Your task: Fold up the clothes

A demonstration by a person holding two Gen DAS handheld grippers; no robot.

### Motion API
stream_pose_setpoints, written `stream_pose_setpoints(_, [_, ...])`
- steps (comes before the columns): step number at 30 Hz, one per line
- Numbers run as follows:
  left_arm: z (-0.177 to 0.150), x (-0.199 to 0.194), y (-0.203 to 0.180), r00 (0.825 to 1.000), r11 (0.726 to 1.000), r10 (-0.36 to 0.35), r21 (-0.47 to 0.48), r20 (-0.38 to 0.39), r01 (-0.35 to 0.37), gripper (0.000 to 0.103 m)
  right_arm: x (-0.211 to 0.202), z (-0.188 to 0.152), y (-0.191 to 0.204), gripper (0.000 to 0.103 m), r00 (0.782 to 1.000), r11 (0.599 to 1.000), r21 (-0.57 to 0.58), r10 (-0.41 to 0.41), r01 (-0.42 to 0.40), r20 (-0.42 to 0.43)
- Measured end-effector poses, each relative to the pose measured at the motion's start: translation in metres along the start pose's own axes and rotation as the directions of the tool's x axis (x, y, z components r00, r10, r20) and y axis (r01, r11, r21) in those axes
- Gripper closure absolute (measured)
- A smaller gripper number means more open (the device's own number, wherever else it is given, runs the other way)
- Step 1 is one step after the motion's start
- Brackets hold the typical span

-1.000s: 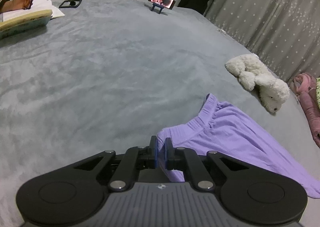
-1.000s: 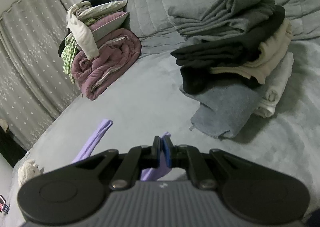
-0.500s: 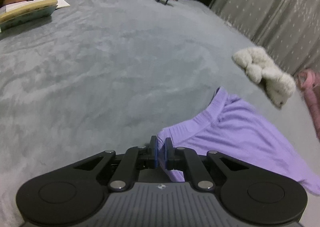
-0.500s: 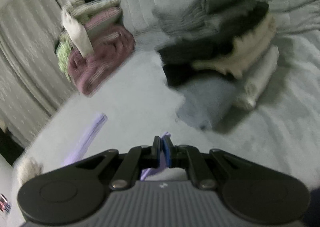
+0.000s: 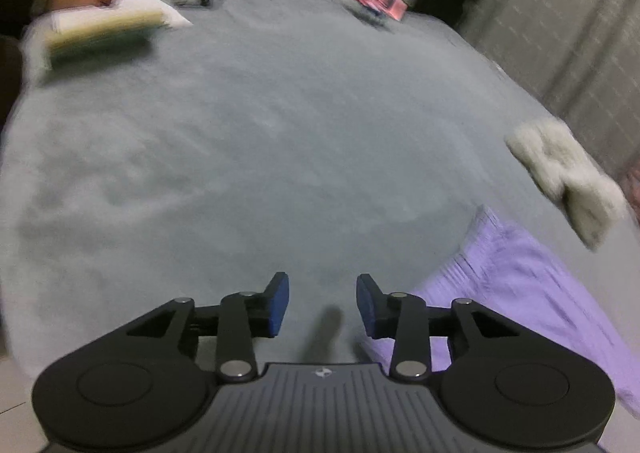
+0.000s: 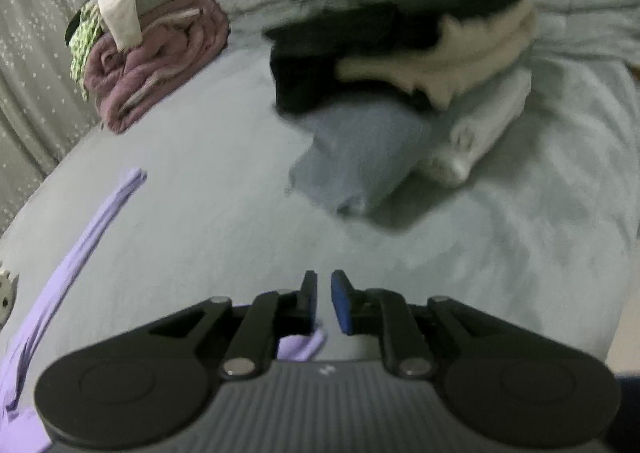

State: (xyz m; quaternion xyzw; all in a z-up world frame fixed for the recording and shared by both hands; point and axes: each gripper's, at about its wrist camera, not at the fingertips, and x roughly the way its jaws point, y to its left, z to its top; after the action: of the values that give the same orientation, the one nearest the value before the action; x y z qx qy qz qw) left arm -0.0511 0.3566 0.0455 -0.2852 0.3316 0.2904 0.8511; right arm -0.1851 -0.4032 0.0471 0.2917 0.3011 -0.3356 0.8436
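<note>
- Left wrist view has the left hand-held gripper (image 5: 322, 303) spread wide and holding nothing, over the grey bed (image 5: 248, 157); the purple garment (image 5: 520, 285) lies at 4 o'clock, its gathered waistband just beside the right finger.
- Right wrist view has the right hand-held gripper (image 6: 324, 301) parted only narrowly and gripping nothing; a purple corner sits just under its left finger, and a thin band of the same cloth runs off toward 10 o'clock.
- Risk, as I judge it: with neither pair of fingers on the cloth, the thin, limp fabric may slump or crease where it lies, so the next fold could come out crooked.
- Risk: a re-grasp could pinch the plush bed cover along with the cloth, since the two lie flush.
- Both views are blurred, so the edges are hard to place.
- Folded stack (image 6: 404, 65) at 1 o'clock looks thick and soft; the rolled pink bundle (image 6: 156, 65) sits at 11 o'clock; a fluffy white toy (image 5: 568, 177) lies at 3 o'clock.
</note>
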Motion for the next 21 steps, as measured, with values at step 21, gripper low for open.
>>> stream_pose_setpoints(21, [-0.074, 0.042, -0.216, 0.761, 0.722, -0.536, 0.269, -0.366, 0.638, 0.065, 0.175, 0.066, 0.263, 0.083, 0.953, 0.943, -0.196, 0.23, -0.268, -0.196])
